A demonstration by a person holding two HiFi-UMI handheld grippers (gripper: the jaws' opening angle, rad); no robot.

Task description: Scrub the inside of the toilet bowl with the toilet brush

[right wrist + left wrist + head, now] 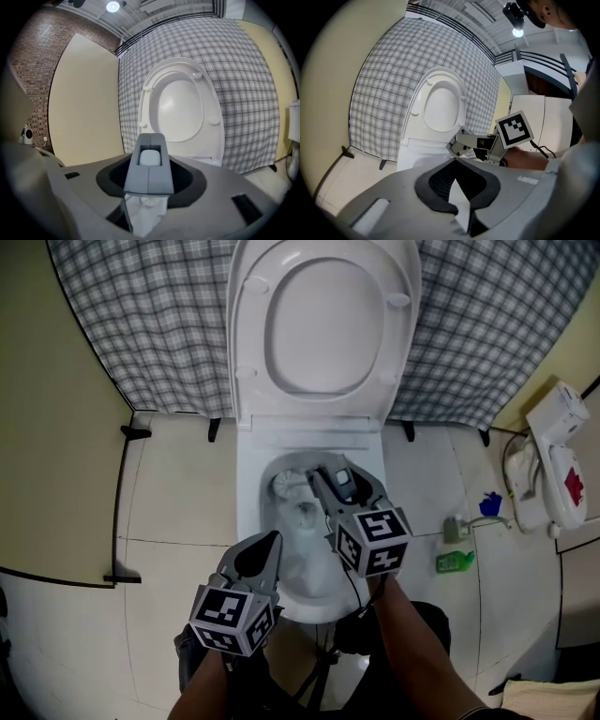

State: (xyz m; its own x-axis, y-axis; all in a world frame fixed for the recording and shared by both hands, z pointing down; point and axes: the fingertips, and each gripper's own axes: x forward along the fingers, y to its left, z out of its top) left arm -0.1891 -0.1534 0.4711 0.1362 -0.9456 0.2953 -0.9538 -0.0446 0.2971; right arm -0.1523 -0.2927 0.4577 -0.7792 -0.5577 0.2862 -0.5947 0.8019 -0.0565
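Nearest, the left gripper (266, 546) hangs over the front rim of the toilet bowl (249, 521), its jaws pressed together on nothing. Just beyond, the right gripper (339, 484) is clamped, jaws partly apart, on the grey handle of the toilet brush (285, 484). The brush's white head sits inside the bowl, below the raised seat (323, 324).

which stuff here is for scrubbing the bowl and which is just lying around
For the job: toilet bowl, toilet brush, right claw gripping the brush.
Lying about: green object on the floor, blue object, white unit with a red mark.
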